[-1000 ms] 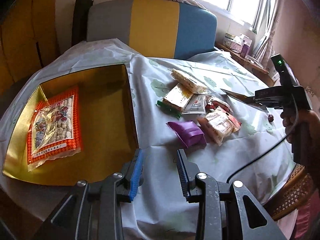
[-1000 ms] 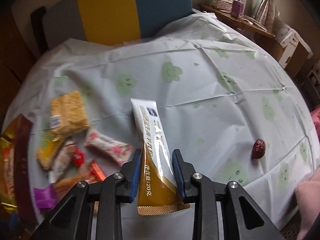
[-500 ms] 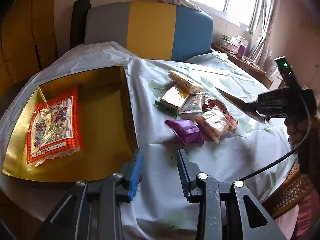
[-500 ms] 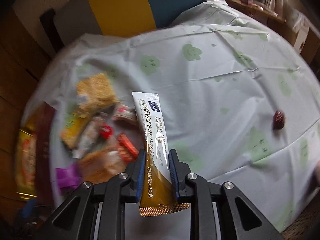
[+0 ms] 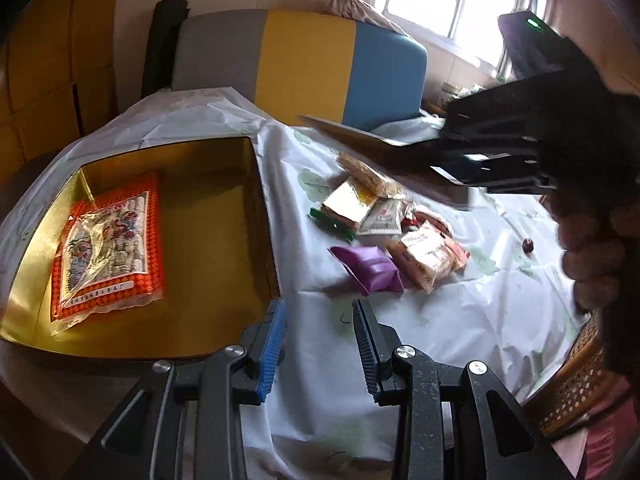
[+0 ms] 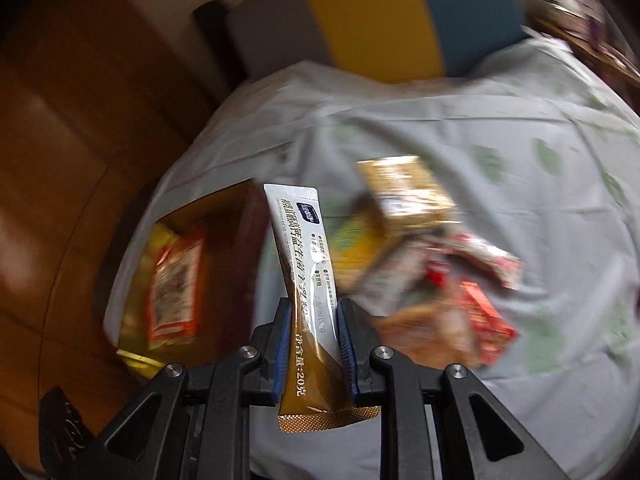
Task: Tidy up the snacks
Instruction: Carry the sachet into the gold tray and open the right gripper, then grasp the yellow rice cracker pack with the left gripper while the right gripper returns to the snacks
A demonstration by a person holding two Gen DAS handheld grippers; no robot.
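Snacks in a messy pile (image 5: 384, 236) lie mid-frame on the white worktop (image 5: 460, 320). The right tool (image 6: 311, 344) has just squeezed shut on a long silver-and-gold stick packet (image 6: 308, 280), swinging it from the pile toward the gold box (image 5: 208, 240) at left. Its long side points away, up the frame. The left tool (image 5: 320, 348) hangs half open, empty.

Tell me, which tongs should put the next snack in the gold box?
Probably the right tongs: they already pinch the stick sachet, lifted above the table. The left tongs are open and empty beside the gold box.
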